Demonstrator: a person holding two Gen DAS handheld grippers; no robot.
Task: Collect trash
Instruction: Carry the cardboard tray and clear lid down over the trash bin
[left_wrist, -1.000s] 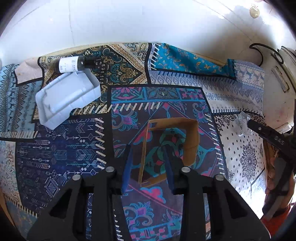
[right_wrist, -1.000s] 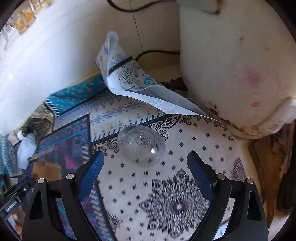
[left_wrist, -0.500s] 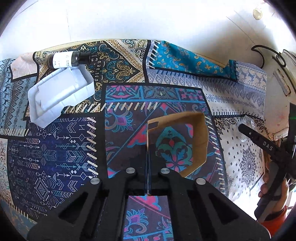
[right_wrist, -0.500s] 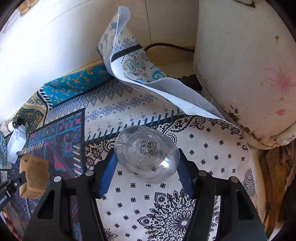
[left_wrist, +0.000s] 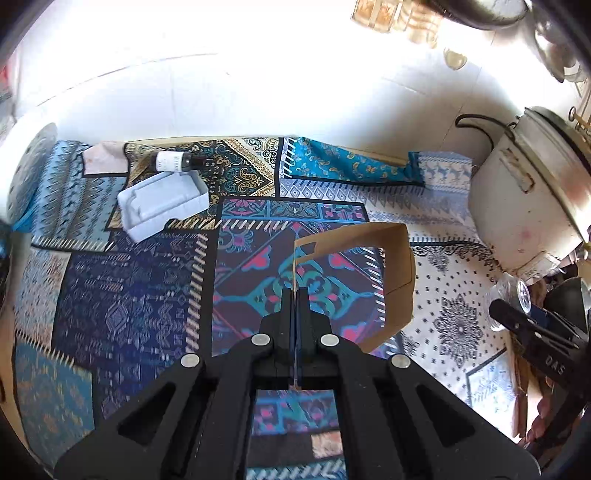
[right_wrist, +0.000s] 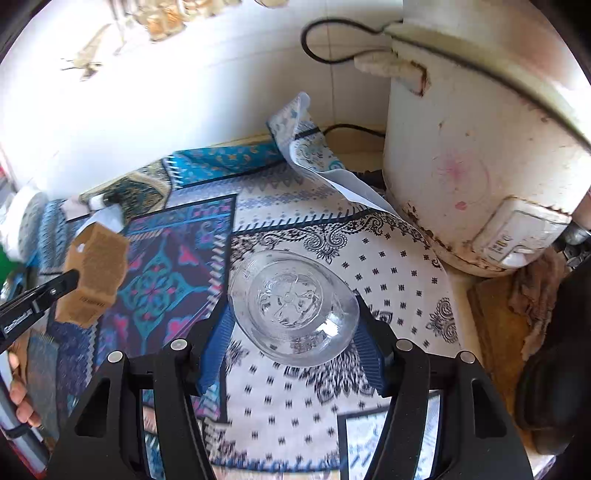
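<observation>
Both grippers are lifting: left gripper (left_wrist: 295, 306) clenching the cardboard sleeve (left_wrist: 397, 273), right gripper (right_wrist: 291, 332) grasping the clear bottle (right_wrist: 293, 306). 2 pieces are collected; bottle (left_wrist: 177, 161) and tray (left_wrist: 164, 201) are remaining on the cloth (left_wrist: 129, 295).

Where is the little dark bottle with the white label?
In the left wrist view the dark bottle lies on its side at the far left of the patterned cloth, near the wall, just behind the white plastic tray.
</observation>
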